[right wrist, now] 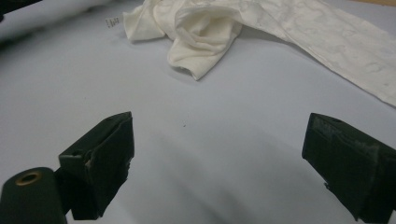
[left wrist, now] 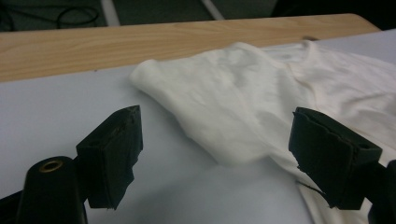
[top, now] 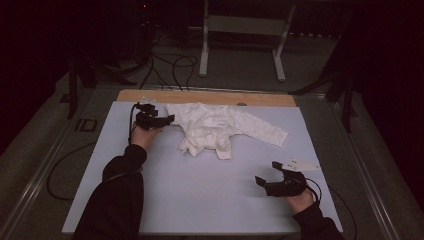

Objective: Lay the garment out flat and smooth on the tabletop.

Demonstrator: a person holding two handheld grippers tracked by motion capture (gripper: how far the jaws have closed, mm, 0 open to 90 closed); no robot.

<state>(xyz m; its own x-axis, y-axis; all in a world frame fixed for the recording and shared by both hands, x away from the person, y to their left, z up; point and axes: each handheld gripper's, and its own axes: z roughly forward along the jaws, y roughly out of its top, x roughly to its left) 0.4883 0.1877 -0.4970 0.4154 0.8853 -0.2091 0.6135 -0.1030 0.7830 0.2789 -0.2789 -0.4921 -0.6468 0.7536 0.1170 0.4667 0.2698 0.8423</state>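
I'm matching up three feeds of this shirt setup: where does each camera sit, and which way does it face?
High view: above the person's side, facing forward and down on the table; forearms, left gripper, right gripper.
Left gripper view: rides the left gripper, facing the white shirt; jaws apart around its sleeve.
Right gripper view: rides the right gripper, facing the shirt across bare table; open jaws.
All share the shirt.

Pale blue mat (top: 200, 195) over wooden tabletop (top: 210, 97); cables (top: 170, 67) on floor behind.
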